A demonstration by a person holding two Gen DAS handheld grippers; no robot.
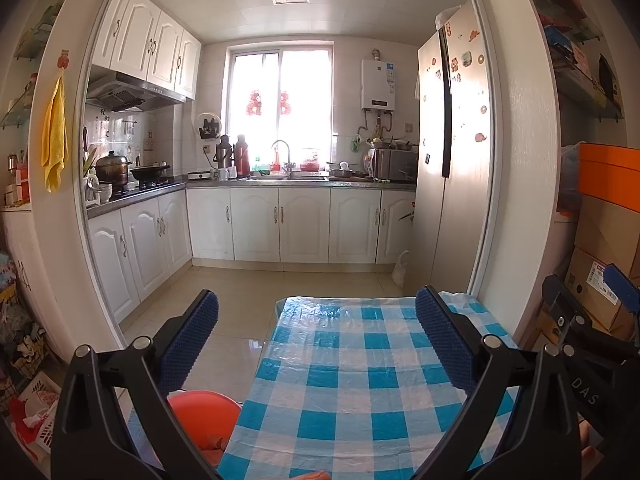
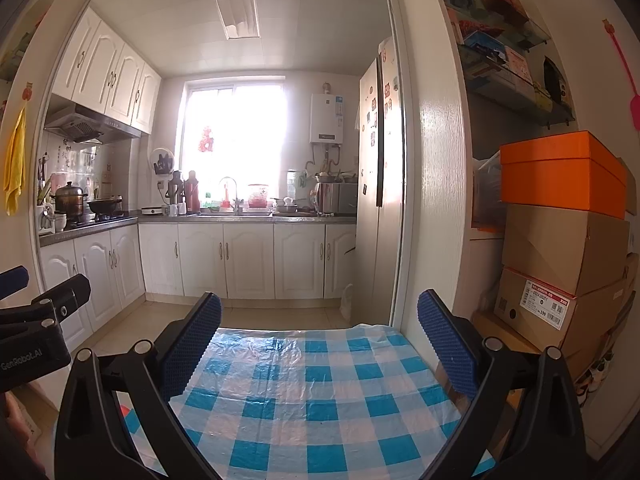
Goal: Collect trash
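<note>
A table with a blue-and-white checked plastic cloth (image 1: pixel 340 400) (image 2: pixel 320 400) fills the lower part of both wrist views, and I see no loose item on the part that shows. My left gripper (image 1: pixel 318 312) is open above it, its blue pads wide apart with nothing between them. My right gripper (image 2: pixel 320 312) is likewise open and holds nothing. Each gripper shows at the edge of the other's view, the right gripper (image 1: pixel 600 320) and the left gripper (image 2: pixel 40 320). A white basket (image 1: pixel 36 420) with red and white scraps sits on the floor at the lower left.
An orange stool (image 1: pixel 200 412) stands at the table's left side. Stacked cardboard boxes (image 2: pixel 560 248) under an orange box (image 2: pixel 560 172) crowd the right. Beyond the doorway are the kitchen, a tall fridge (image 1: pixel 452 140), and a white plastic bag (image 1: pixel 400 268) on the tiled floor.
</note>
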